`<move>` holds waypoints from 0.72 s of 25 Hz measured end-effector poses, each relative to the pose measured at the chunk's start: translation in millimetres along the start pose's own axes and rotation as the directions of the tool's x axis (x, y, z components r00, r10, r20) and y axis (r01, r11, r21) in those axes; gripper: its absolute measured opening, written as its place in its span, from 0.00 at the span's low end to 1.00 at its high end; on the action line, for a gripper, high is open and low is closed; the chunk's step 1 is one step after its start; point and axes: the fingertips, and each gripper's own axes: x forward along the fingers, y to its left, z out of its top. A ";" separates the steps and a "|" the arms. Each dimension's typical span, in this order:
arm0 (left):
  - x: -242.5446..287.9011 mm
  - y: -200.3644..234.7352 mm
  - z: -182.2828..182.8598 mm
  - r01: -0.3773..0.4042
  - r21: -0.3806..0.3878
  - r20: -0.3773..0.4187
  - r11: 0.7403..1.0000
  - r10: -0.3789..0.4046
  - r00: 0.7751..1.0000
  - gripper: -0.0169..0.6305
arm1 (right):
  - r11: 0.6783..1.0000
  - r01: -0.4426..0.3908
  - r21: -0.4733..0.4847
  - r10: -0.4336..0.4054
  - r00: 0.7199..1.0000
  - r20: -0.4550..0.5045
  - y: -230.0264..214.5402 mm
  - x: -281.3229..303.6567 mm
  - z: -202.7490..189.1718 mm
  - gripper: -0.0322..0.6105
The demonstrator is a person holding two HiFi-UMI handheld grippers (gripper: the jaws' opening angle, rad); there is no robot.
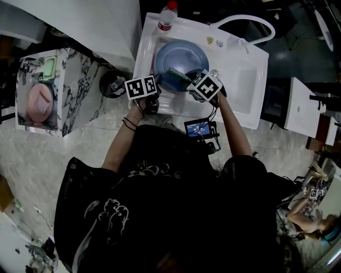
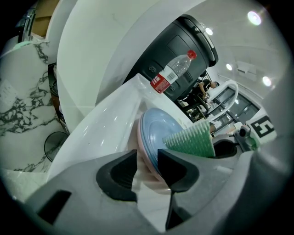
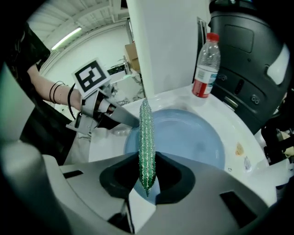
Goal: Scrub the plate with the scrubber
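plate: likely stiff, slick, breakable; tilted in sink; left gripper clamps its rim
scrubber: likely light, soft; pinched in right gripper

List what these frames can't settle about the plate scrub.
- Right gripper view: the scrubber sits edge-on in the right gripper, so whether it touches the plate can't be told.
- Left gripper view: a pink rim shows behind the plate at the left gripper. The plate hides whether it is a second plate.
- Head view: the marker cubes cover both grips.
- Bottle: the label print is too small in every view.
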 end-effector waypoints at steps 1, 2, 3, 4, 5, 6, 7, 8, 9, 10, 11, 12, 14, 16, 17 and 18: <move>0.3 0.2 0.3 0.000 0.001 0.000 1.000 0.000 1.000 0.26 | 0.999 0.031 0.010 -0.031 0.999 0.026 -11.5 -3.9 3.1 0.18; 0.4 0.5 0.7 0.000 0.001 -0.001 1.000 0.000 1.000 0.26 | 0.998 0.065 0.009 -0.065 0.997 0.043 -23.9 -7.5 5.8 0.18; 0.4 0.8 1.1 0.000 0.002 -0.001 1.000 0.000 1.000 0.26 | 0.995 0.100 -0.004 -0.099 0.994 0.051 -36.4 -10.5 7.5 0.18; 0.4 0.9 1.2 -0.001 0.002 -0.002 1.000 0.001 1.000 0.26 | 0.991 0.134 -0.025 -0.133 0.990 0.051 -48.9 -12.8 8.2 0.18; 0.4 0.8 1.0 -0.001 0.002 -0.003 1.000 0.001 1.000 0.26 | 0.984 0.168 -0.053 -0.165 0.985 0.044 -61.1 -14.3 7.8 0.18; 0.4 0.7 0.6 -0.001 0.003 -0.004 1.000 0.001 1.000 0.26 | 0.977 0.198 -0.086 -0.195 0.980 0.032 -72.6 -15.2 6.7 0.18; 0.5 0.4 0.1 -0.001 0.003 -0.004 1.000 0.001 1.000 0.26 | 0.967 0.222 -0.122 -0.222 0.975 0.018 -83.2 -15.7 5.6 0.18; 0.6 0.0 -0.4 -0.001 0.003 -0.005 1.000 0.001 1.000 0.26 | 0.957 0.242 -0.159 -0.244 0.970 0.007 -92.5 -15.8 5.4 0.18; 0.7 -0.4 -0.7 0.000 0.003 -0.006 1.000 0.000 1.000 0.26 | 0.947 0.258 -0.192 -0.263 0.965 0.000 -100.9 -15.8 6.3 0.18; 0.8 -0.6 -0.9 0.000 0.003 -0.007 1.000 0.000 1.000 0.26 | 0.938 0.272 -0.217 -0.279 0.960 -0.003 -108.4 -15.5 7.9 0.18; 0.7 -0.7 -0.9 0.000 0.002 -0.008 1.000 0.000 1.000 0.26 | 0.929 0.283 -0.238 -0.292 0.956 -0.004 -115.2 -14.8 9.9 0.18; 0.6 -0.6 -0.9 0.000 0.002 -0.009 1.000 0.000 1.000 0.26 | 0.921 0.294 -0.255 -0.305 0.952 -0.003 -121.4 -13.9 12.3 0.18; 0.4 -0.6 -0.9 0.001 0.002 -0.011 1.000 -0.001 1.000 0.26 | 0.907 0.312 -0.283 -0.325 0.946 0.003 -131.8 -11.7 17.6 0.18; 0.4 -0.9 -0.8 0.002 0.003 -0.013 1.000 -0.002 1.000 0.26 | 0.897 0.321 -0.305 -0.335 0.942 0.008 -139.6 -7.9 21.5 0.18; 0.5 -1.0 -0.7 0.003 0.004 -0.013 1.000 -0.003 1.000 0.26 | 0.894 0.321 -0.313 -0.335 0.942 0.009 -142.2 -5.0 22.4 0.18; 0.6 -1.0 -0.8 0.005 0.005 -0.014 1.000 -0.004 1.000 0.26 | 0.893 0.317 -0.320 -0.332 0.943 0.010 -143.8 -1.5 22.3 0.18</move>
